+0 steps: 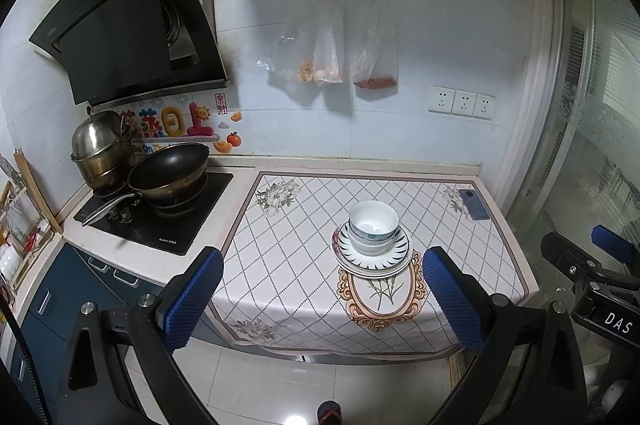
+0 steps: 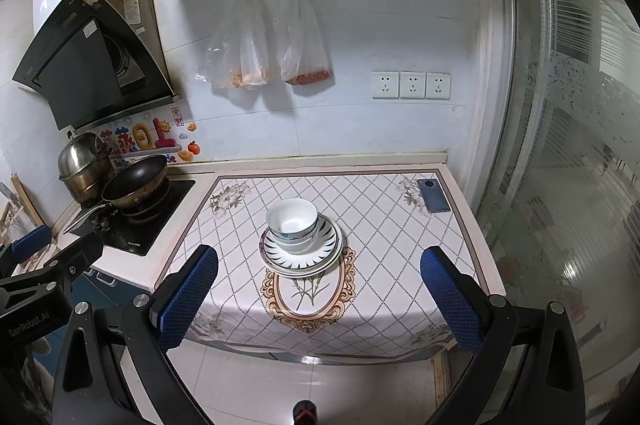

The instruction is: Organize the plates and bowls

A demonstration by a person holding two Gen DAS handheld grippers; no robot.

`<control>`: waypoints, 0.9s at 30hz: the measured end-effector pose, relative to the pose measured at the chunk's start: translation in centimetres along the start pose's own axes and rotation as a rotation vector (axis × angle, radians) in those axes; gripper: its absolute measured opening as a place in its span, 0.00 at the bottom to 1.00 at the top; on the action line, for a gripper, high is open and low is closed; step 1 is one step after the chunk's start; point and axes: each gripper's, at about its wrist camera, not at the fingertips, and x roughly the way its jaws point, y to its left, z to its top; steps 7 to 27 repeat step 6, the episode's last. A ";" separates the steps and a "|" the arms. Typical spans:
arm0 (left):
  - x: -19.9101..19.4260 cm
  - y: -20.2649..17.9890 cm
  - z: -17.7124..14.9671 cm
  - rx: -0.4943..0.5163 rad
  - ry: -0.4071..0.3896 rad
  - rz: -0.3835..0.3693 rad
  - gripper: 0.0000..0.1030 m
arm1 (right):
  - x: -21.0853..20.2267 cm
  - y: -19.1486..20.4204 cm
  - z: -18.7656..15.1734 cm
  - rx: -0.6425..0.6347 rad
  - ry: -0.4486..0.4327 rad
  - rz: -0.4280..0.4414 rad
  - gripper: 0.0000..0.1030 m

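Left wrist view shows the left gripper [image 1: 322,299] low in the frame with its blue-padded fingers [image 1: 192,299] spread wide and holding nothing, well short of the counter. Between and beyond them, at the centre of the frame, the stack of bowls [image 1: 373,227] sits nested on the stack of plates [image 1: 374,259], the top plate rimmed with dark stripes. The plates rest on a diamond-patterned tablecloth [image 1: 288,245], partly covering the upper edge of its oval medallion [image 1: 380,299]. At the right edge of this view, part of the right gripper [image 1: 592,265] appears, apart from the dishes.

Right wrist view shows the right gripper [image 2: 319,299] likewise spread wide and empty, its blue fingers [image 2: 450,299] framing the cloth's front edge. The bowls [image 2: 292,223] and plates [image 2: 302,255] sit just left of centre, upright and stacked. A dark phone [image 2: 434,195] lies flat near the cloth's far right corner, well apart from the dishes. At the left of the frame a black wok [image 2: 136,181] rests on the stove [image 2: 160,221], with a steel pot [image 2: 82,163] behind it and a range hood [image 2: 88,61] above. Clear plastic bags [image 2: 264,45] hang from a wall rail at the upper centre, and three wall sockets [image 2: 412,85] sit to their right.
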 end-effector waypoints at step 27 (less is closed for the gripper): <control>0.0 0.2 0.0 0.000 0.000 -0.003 0.99 | -0.3 0.1 -0.1 0.002 0.000 -0.007 1.00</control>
